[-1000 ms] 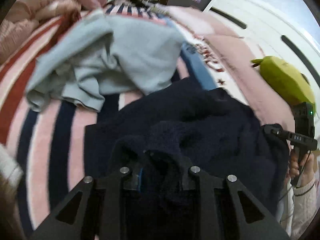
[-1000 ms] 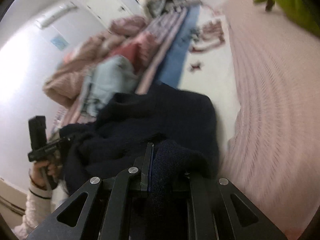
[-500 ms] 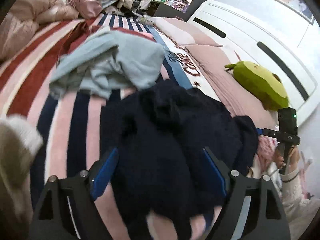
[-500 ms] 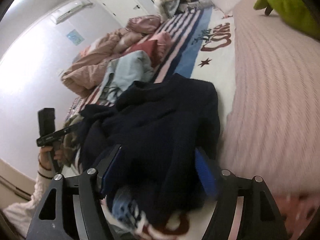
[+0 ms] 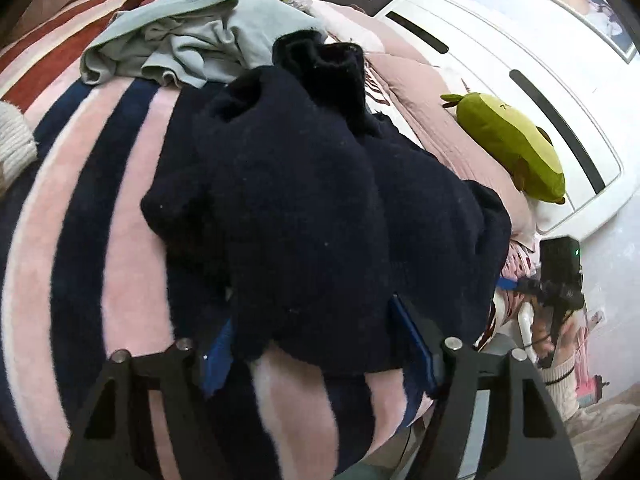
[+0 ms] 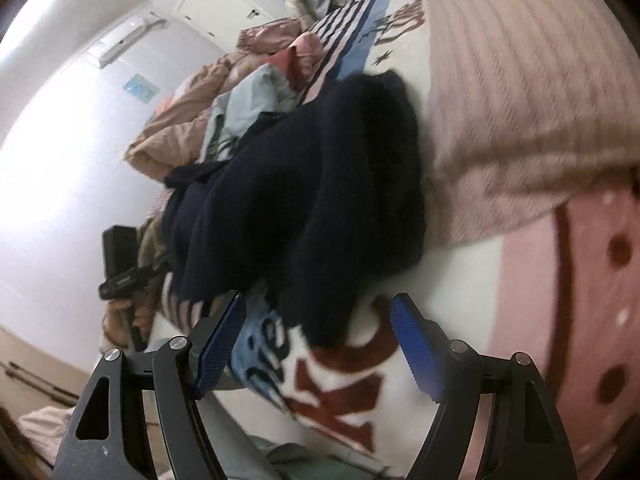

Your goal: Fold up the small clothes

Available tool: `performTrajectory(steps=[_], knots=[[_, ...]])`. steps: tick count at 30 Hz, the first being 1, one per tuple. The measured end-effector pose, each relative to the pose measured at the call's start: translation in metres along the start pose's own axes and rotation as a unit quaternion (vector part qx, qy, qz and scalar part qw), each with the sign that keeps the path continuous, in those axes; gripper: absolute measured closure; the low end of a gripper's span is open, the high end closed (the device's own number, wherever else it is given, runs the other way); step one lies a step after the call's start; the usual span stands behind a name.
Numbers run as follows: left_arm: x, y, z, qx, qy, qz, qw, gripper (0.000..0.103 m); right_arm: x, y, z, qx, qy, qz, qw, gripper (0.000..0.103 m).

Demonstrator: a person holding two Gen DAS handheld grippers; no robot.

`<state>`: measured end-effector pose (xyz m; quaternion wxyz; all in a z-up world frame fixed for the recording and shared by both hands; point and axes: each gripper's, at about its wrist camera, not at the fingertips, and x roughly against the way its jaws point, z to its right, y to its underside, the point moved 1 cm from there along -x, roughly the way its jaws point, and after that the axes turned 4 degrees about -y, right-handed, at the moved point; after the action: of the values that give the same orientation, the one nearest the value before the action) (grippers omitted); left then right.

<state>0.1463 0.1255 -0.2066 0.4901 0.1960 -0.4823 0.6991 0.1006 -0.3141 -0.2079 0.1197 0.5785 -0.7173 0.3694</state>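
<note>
striped blanket point(image 5: 120, 168) under navy sweater point(image 5: 304, 200)

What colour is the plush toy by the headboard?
Green, a lighter yellow-green on its face; the plush toy shows best in the left wrist view.

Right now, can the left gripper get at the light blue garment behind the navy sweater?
Probably not directly: the left gripper is open low at the near hem of the navy sweater, whose bunched bulk lies between it and the light blue garment.

Blanket point(image 6: 400, 392) on the bed has big red-brown lettering, a "K" approx. legible, w/ blue script beside it, maybe "ie"; rest covered or blurred. Nothing else readable in either view.
</note>
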Motion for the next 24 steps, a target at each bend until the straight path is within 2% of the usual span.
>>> performTrajectory(steps=[2,4,5,6,7,8,9,10,12,16,19,22,24], knots=[[-0.001,-0.002,0.002,-0.001,-0.01,0.003,0.9999,0.042,-0.012,0.007,0.0,-0.006,-0.031,-0.018,0.999,0.031],[-0.002,-0.002,0.002,0.005,-0.015,0.004,0.9999,0.056,-0.024,0.005,-0.006,0.011,-0.024,-0.02,0.999,0.033],[0.0,-0.002,0.003,0.011,-0.014,0.004,0.9998,0.06,-0.027,0.003,-0.007,0.013,-0.024,-0.018,0.999,0.04],[0.002,0.0,0.003,0.013,-0.013,0.004,0.9998,0.068,-0.032,0.0,-0.008,0.009,-0.033,-0.018,0.999,0.055],[0.005,0.001,0.003,0.013,-0.014,0.004,0.9998,0.075,-0.038,-0.003,-0.009,0.003,-0.045,-0.025,0.999,0.064],[0.009,0.002,0.004,0.008,-0.017,0.007,0.9998,0.079,-0.041,-0.004,-0.011,0.006,-0.051,-0.028,0.998,0.081],[0.015,0.004,0.005,0.003,-0.022,0.011,0.9997,0.085,-0.043,-0.005,-0.014,0.016,-0.049,-0.028,0.998,0.09],[0.021,0.004,0.007,0.0,-0.025,0.014,0.9996,0.09,-0.046,-0.007,-0.018,0.025,-0.046,-0.026,0.998,0.091],[0.031,0.003,0.011,-0.006,-0.027,0.019,0.9994,0.091,-0.041,-0.013,-0.027,0.036,-0.061,-0.01,0.997,0.096],[0.057,-0.007,0.029,-0.032,-0.028,0.044,0.9981,0.092,-0.022,-0.03,-0.044,0.058,-0.08,0.027,0.995,0.097],[0.077,-0.034,0.043,-0.047,-0.032,0.084,0.9948,0.092,-0.008,-0.054,-0.058,0.084,-0.065,0.056,0.993,0.097],[0.087,-0.073,0.045,-0.037,-0.031,0.122,0.9914,0.093,0.002,-0.088,-0.063,0.097,-0.033,0.078,0.992,0.098],[0.081,-0.103,0.047,-0.042,-0.058,0.14,0.9875,0.093,0.004,-0.111,-0.064,0.097,-0.012,0.089,0.991,0.098]])
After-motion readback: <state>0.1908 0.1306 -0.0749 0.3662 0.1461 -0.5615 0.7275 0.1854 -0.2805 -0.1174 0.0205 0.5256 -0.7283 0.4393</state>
